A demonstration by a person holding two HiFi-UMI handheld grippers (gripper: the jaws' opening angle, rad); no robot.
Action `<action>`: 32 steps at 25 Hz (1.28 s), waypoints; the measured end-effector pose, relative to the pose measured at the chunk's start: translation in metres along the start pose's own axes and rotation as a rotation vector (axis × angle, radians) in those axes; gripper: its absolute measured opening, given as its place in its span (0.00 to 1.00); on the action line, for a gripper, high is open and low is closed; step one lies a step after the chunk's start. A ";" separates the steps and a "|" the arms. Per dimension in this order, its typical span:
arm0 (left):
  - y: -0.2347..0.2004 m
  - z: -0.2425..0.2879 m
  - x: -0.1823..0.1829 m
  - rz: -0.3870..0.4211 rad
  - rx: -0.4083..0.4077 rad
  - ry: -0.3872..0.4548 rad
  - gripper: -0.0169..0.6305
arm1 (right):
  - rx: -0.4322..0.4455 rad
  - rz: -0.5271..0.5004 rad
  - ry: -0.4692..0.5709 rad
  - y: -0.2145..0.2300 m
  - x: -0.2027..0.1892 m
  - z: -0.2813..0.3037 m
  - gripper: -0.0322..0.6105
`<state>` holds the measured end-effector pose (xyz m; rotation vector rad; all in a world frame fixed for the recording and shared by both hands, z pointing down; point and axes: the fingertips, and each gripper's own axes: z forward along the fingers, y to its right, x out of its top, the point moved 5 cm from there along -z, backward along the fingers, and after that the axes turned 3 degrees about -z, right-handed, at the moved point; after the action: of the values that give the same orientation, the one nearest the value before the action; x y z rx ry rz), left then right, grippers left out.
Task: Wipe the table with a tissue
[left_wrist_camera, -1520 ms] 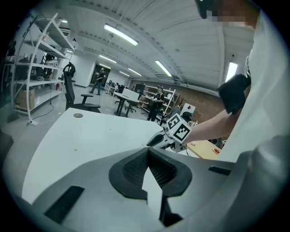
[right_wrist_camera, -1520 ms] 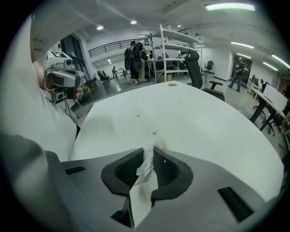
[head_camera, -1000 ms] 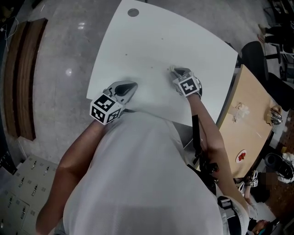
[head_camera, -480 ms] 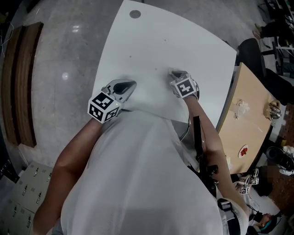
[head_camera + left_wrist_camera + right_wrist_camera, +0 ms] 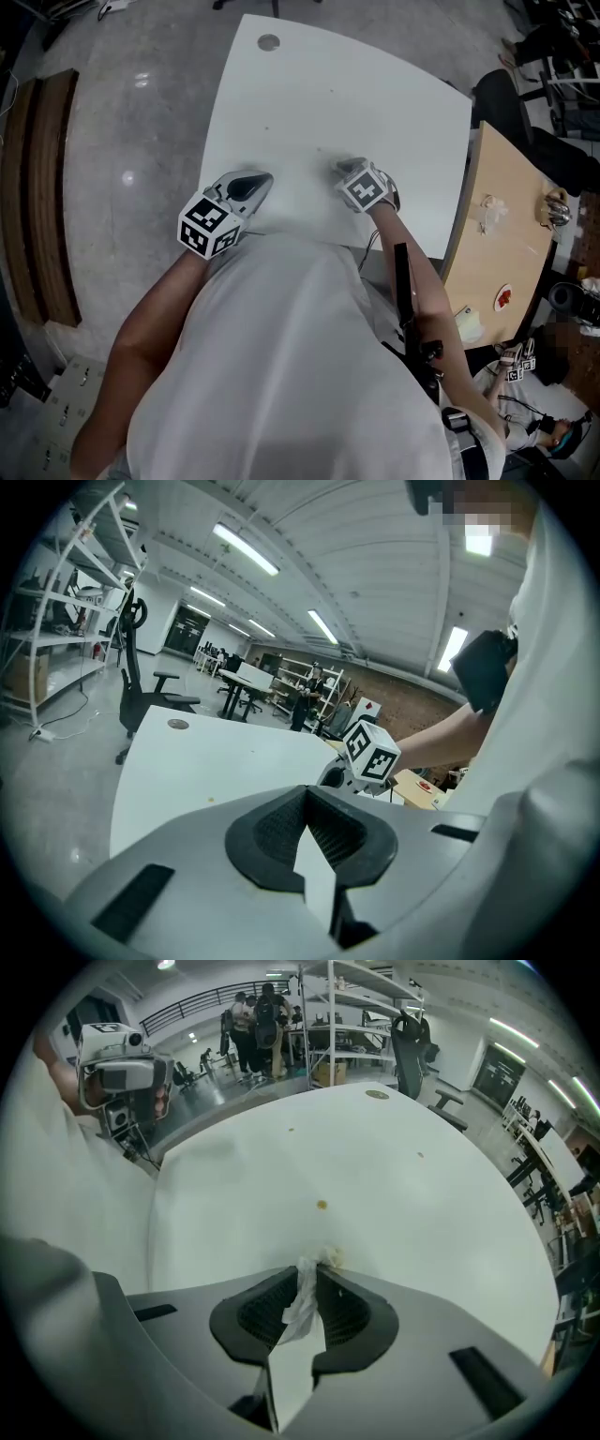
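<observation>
Just beyond the right claw's point(image 5: 316, 1263) tissue point(image 5: 304, 1299), a crumb point(image 5: 322, 1205) dots the table point(image 5: 431, 1232).

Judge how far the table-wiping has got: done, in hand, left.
Done: the right tongs are shut on the tissue, its tip yellowish. In hand: that tip seems to meet the table. Remaining: an orange speck ahead and fainter spots beyond. The left tongs are shut, empty.
</observation>
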<state>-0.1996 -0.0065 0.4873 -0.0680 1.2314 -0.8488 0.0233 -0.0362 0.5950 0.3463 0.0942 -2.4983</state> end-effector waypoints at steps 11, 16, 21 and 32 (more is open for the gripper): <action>-0.003 0.011 0.002 0.000 -0.047 -0.011 0.04 | 0.041 0.345 0.221 0.015 -0.022 -0.028 0.15; -0.007 0.014 0.000 -0.008 -0.034 -0.002 0.04 | -0.066 0.430 0.249 0.052 -0.033 -0.034 0.15; -0.014 0.008 0.001 -0.021 -0.010 0.015 0.04 | -0.017 0.343 0.253 0.036 -0.004 -0.021 0.15; -0.022 -0.005 -0.003 -0.048 0.023 0.041 0.04 | -0.022 0.233 0.111 0.035 0.024 -0.003 0.15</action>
<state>-0.2160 -0.0183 0.4980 -0.0623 1.2620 -0.9103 0.0257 -0.0777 0.5858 0.4599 0.1191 -2.2458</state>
